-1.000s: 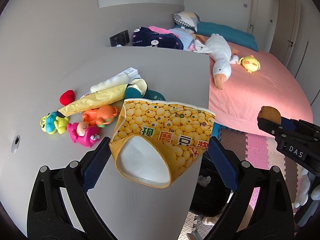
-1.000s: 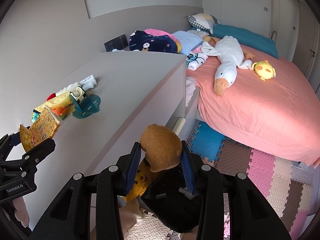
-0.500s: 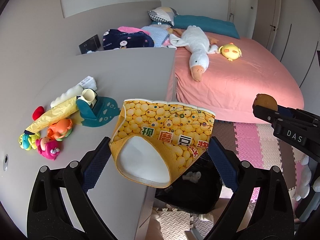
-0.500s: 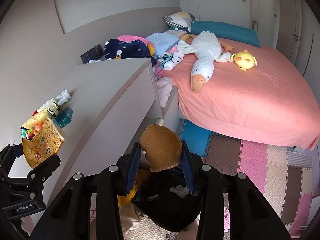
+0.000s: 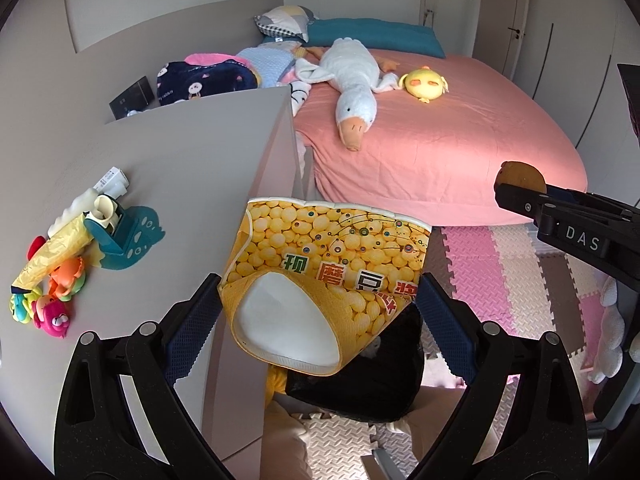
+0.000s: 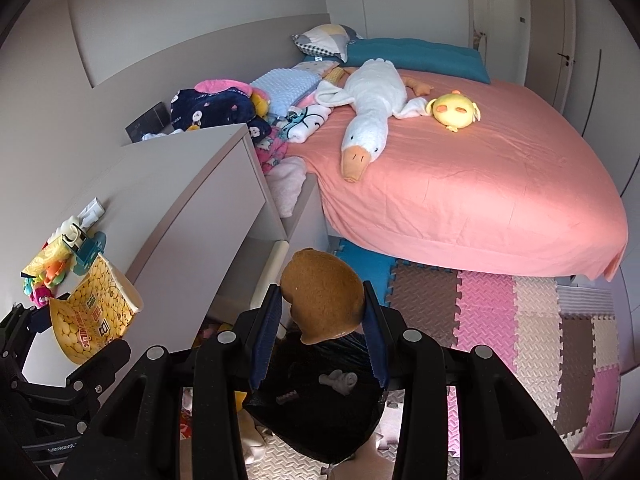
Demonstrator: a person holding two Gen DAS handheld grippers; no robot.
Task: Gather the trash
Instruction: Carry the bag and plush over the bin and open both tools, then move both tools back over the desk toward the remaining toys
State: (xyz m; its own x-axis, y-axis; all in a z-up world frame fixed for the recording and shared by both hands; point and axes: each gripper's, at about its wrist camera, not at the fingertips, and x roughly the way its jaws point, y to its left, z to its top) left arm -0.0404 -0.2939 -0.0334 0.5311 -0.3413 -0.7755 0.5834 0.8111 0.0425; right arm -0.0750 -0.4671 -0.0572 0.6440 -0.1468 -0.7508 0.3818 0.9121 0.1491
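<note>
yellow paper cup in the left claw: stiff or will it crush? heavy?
The yellow paper cup probably crushes easily: its mouth already looks squashed into a flat oval between the left claw pads. Likely light, since the white inside shows empty. The printed wall looks glossy, so it may slip if the grip loosens.

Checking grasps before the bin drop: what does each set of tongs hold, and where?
Left tongs: flattened yellow paper cup, gripped across its sides, near the base. Right tongs: brown bread-like piece, pinched at its two sides.
</note>
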